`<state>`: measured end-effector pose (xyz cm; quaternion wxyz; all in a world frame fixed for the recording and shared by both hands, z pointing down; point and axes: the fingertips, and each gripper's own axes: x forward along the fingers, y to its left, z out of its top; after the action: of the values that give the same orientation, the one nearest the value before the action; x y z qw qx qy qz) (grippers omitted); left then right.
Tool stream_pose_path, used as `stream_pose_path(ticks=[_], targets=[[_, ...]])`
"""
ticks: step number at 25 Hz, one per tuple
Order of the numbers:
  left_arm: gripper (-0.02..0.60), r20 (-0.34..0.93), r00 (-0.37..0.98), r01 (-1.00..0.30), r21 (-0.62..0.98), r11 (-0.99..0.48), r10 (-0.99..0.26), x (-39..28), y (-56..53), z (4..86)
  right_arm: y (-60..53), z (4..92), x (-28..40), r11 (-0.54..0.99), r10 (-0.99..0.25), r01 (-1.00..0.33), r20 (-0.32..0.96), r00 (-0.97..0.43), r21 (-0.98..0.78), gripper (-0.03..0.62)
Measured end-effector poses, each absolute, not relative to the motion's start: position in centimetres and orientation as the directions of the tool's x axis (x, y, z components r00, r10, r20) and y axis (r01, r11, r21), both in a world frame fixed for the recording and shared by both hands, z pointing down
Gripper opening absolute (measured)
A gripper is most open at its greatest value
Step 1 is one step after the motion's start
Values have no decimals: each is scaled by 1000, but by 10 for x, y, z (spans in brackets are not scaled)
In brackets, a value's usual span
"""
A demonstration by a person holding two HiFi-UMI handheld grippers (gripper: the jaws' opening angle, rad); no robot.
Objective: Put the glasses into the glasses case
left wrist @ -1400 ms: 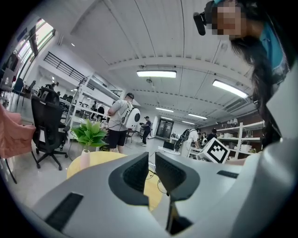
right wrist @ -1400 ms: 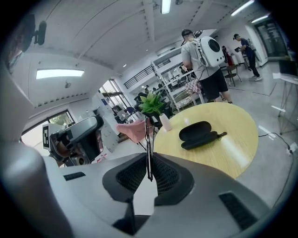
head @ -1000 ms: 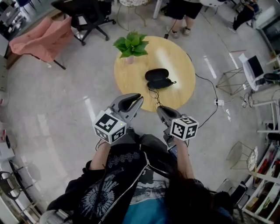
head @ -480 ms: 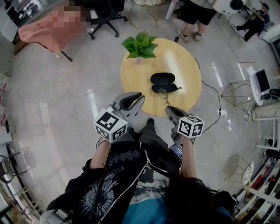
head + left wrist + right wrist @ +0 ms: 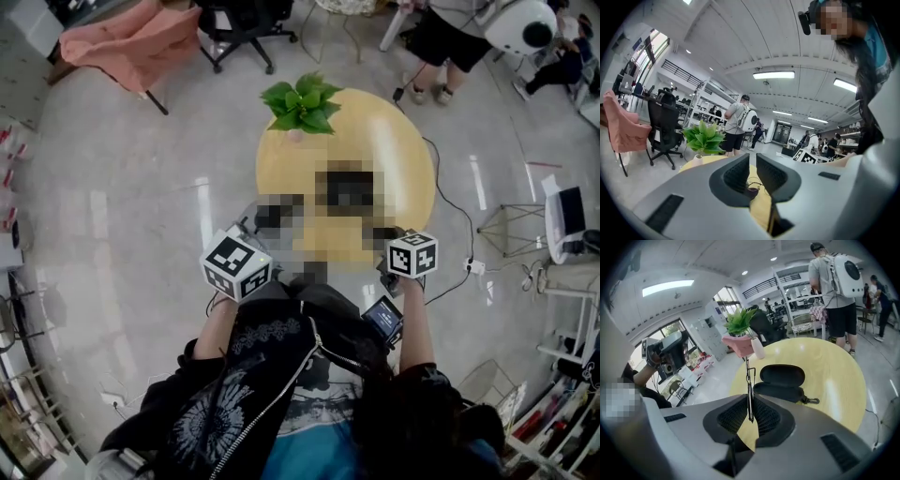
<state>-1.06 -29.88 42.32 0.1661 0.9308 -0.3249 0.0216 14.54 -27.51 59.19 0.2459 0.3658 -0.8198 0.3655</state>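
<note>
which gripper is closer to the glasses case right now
Right. The right gripper, shut on the glasses, points at the open glasses case ahead; the left gripper sits farther off by the table edge.

Left tool ajar, right tool clamped.

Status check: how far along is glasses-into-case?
Done: the glasses case lies open on the table, and the glasses are off the table. In hand: the right hand-held gripper is shut on the glasses, short of the case. Left: set them inside the case. The left hand-held gripper is empty, jaws slightly apart.
</note>
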Motion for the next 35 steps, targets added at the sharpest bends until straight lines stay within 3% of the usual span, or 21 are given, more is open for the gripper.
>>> stream_pose_path(ticks=[17,24,35], targets=[[46,172,682,-727,268,-632,-711,7,-325,426,-351,657,161,717,-54,-548,749,-660,-431,58],[46,190,650,-757,255,-602,-736,3,-326,430,-340,674,161,748,138,-426,748,-649,-508,58],[46,200,597,-798,243,-551,-777,-18,-334,429,-335,696,157,761,281,-381,797,-534,-524,58]])
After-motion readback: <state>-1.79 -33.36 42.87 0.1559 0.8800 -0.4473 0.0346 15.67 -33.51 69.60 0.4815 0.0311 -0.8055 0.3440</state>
